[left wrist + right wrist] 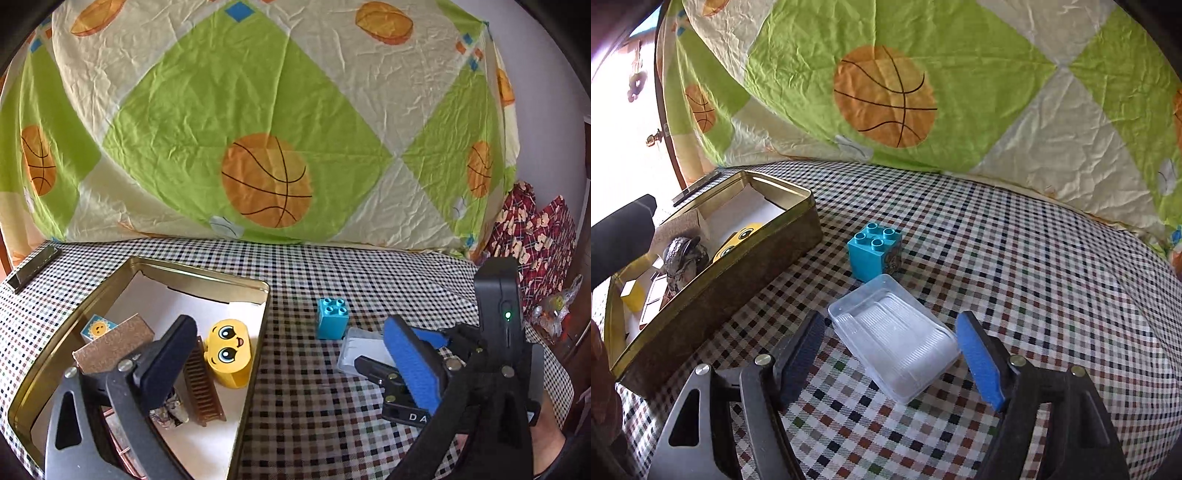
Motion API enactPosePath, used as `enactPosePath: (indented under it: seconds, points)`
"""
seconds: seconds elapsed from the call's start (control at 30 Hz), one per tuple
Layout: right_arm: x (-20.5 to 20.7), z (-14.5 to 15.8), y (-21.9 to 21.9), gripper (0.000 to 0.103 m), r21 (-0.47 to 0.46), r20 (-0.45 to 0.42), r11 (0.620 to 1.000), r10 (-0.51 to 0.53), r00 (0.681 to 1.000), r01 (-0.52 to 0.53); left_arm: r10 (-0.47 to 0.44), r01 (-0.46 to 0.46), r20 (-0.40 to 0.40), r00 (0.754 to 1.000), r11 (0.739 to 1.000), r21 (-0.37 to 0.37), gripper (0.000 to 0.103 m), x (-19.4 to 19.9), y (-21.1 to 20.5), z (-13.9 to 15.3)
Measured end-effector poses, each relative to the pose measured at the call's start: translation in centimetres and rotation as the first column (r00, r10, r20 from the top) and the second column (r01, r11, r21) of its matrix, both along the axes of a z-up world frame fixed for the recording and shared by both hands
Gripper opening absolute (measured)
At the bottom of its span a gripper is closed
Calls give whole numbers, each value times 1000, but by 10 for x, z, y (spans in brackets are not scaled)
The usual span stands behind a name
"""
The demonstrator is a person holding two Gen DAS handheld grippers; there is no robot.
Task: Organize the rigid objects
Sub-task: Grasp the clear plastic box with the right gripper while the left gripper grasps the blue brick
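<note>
A basketball-print sheet (258, 129) hangs across the far side, and in front of it spreads the bench (1034, 266) under a small-checked cloth. On its left stands an open gold tin (746, 266), already holding a yellow face block (229, 354), a brown ribbed piece (203, 387), a cork-coloured block (114, 343) and a sun-printed cube (96, 326).

The left tongs (288, 354) hang over the tin's right rim with the jaws spread as wide as they go and nothing between them. The right tongs (890, 354) are about two-thirds open and straddle a clear plastic box (897, 332) lying on the cloth right of the tin; the right pad sits at the box's edge, though I cannot tell whether it touches, and the left pad stands clear of it.

The box looks light, thin-walled and smooth, so it would likely slip or flex under a hard squeeze; a hold across its short sides, low on the walls, seems safest.

Just beyond it, nearly touching its far corner, sits a turquoise studded brick (874, 253), stiff and square enough to pinch on two flat faces.
</note>
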State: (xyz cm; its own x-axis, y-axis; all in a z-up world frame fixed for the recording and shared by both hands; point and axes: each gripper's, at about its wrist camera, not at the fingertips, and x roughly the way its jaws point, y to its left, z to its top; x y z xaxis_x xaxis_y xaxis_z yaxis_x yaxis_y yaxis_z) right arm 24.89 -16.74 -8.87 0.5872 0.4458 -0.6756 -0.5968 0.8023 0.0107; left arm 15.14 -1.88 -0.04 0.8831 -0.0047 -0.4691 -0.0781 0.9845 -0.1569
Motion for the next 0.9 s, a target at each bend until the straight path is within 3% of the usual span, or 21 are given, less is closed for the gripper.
enactPosePath:
  seconds: [0.17,0.2,0.23,0.47,0.7,0.9]
  points:
    - [12,-13,11,74,-64,-44,998,17,999,-20,14,-14,-30,999,1000,-12,102,11,2,-7]
    - [13,-13,10,71,-53,-57,998,24,998,-27,12,-13,-42,999,1000,-15,102,14,1,-8]
    - [14,-15,9,57,-41,-76,998,38,996,-41,7,-7,-49,999,1000,-14,102,18,-1,-9]
    - [8,-15,-7,53,-4,-80,999,45,996,-45,-4,7,-58,998,999,47,102,35,-24,-6]
    - [12,-14,-43,53,23,-75,995,-90,993,92,14,-3,-91,996,994,112,102,62,-41,-19]
    - [27,-11,-71,53,-2,-41,961,-276,960,276,-3,23,-123,992,987,159,101,83,-56,-36]
